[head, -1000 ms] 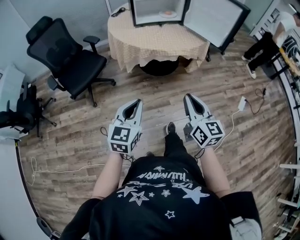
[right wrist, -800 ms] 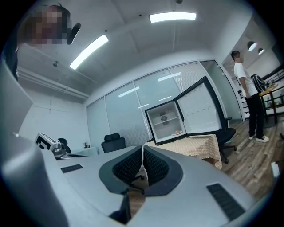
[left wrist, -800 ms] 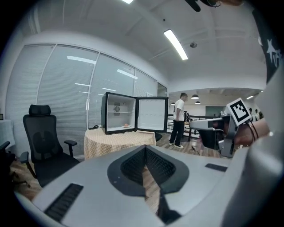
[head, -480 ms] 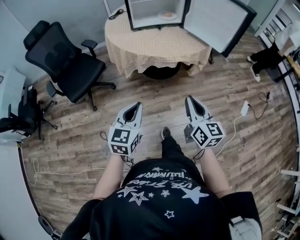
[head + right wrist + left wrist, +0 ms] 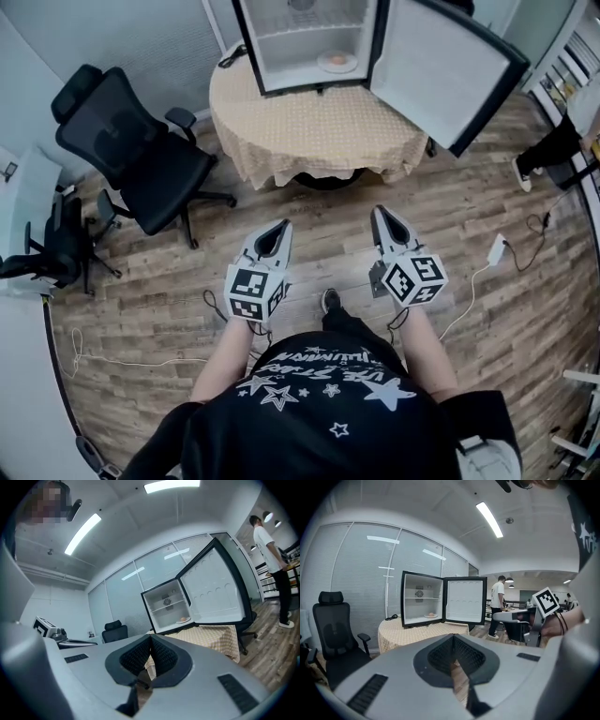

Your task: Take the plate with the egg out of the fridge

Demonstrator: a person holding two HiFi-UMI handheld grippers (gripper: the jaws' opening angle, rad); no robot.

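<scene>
– Inside the small black-framed, white-lined fridge (image 5: 281, 47), toward its right wall, a pale round plate (image 5: 337, 63) is seen lying flat on the lowest level, with a tan egg (image 5: 338, 58) on it. Is anything held yet?

– Nothing is held. The left gripper (image 5: 280, 228) is shown with its jaws pressed together and nothing between them, and the same is read of the right gripper (image 5: 381, 215). Both are carried over the wooden floor (image 5: 187, 272), well apart from the fridge.

– Which way does the plate lie from them?

– Ahead, beyond the near edge of the round, beige-check-clothed surface (image 5: 309, 122) on which the fridge stands. In the head view the plate falls between the lines of the two grippers, a little closer to the right one's.

– So the right gripper is favoured?

– Slightly, it is judged, though the open white-lined door (image 5: 436, 66) hangs on that side and could crowd it. No long axis is offered by a round plate. Its near rim is turned toward the opening, so a level reach with parted jaws would be called for.
</scene>
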